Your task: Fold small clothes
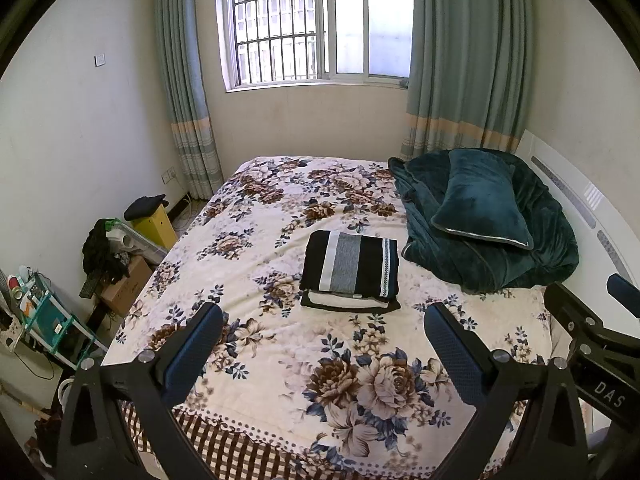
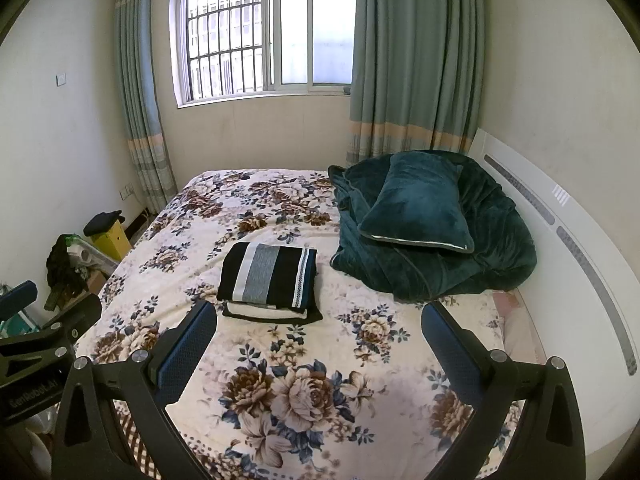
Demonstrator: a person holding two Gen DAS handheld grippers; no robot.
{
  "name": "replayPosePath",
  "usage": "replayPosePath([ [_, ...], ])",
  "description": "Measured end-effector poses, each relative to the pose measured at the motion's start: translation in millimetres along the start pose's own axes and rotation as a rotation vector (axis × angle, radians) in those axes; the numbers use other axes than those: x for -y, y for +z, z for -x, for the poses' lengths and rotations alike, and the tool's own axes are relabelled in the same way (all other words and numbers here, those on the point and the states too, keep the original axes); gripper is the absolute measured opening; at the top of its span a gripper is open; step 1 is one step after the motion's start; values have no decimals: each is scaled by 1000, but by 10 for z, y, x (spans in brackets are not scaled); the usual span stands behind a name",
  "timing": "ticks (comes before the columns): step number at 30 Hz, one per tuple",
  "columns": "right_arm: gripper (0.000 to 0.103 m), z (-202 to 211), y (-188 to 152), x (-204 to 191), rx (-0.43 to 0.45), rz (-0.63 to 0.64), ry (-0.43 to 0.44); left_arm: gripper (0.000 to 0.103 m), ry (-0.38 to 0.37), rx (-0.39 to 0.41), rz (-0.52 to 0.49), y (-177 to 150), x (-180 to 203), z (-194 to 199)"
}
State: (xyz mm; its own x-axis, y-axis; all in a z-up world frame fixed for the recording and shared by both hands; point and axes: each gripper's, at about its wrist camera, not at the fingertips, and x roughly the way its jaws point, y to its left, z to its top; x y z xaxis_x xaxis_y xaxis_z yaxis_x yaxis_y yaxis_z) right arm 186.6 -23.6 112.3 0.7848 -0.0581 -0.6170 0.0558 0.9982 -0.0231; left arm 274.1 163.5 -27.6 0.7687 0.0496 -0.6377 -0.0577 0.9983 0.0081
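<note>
The left gripper (image 1: 323, 344) and right gripper (image 2: 318, 340) hovered with fingers spread wide, gripping nothing. The folded striped garment (image 1: 350, 267) lay on the floral bedspread (image 1: 280, 360), just ahead of both grippers' fingertips.

Daylit barred window (image 1: 316, 24), teal curtains (image 1: 468, 52), floral bed (image 1: 280, 340).

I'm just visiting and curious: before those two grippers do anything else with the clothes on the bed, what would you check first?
1. Left gripper open and holding nothing: ok.
2. Right gripper open and holding nothing: ok.
3. Folded clothes stacked neatly, gripper-free: ok.
4. Bedspread bare in front of the stack: ok.
5. Teal blanket apart from the stack: ok.
6. More clothes left to fold: cannot tell.
</note>
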Motion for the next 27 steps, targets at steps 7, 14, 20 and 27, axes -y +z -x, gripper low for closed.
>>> replayPosePath([
  [7,103,-6,-10,-3,-1,2,3,103,0,-1,-1,21,20,16],
  [14,103,13,-3,2,-4,1,0,103,0,-7,4,36,3,35],
  [20,103,39,-15,0,-2,0,-3,103,2,-3,2,35,-2,49],
  [27,103,53,-29,-4,-2,-1,-3,103,0,-3,4,34,-23,52],
])
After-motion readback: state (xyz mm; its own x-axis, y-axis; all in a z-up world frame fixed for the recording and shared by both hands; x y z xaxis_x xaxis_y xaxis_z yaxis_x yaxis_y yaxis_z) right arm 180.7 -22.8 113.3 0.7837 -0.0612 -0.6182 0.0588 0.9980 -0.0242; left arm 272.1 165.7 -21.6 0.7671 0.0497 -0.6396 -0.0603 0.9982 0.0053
